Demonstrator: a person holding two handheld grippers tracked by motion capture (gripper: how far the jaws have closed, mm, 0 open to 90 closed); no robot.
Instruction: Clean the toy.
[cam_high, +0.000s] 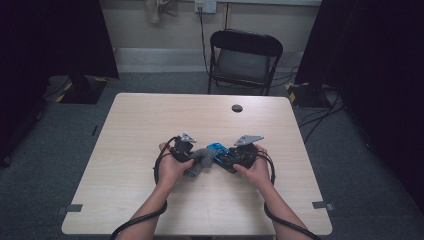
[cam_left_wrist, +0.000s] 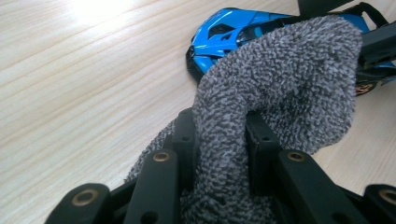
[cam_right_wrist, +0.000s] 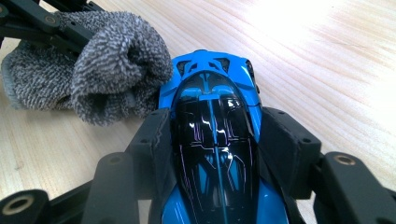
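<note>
A blue toy car with a glossy black roof sits between the jaws of my right gripper, which is shut on its sides. My left gripper is shut on a folded grey terry cloth; the cloth's bulging end presses against the car at its front left side. In the high view the two grippers meet at the table's middle: the left gripper with the grey cloth, the right gripper with the blue car. The car's wheels are hidden.
The light wooden table has a round cable hole near its far edge. A black folding chair stands beyond it. Dark curtains hang at both sides, and cables lie on the grey floor at right.
</note>
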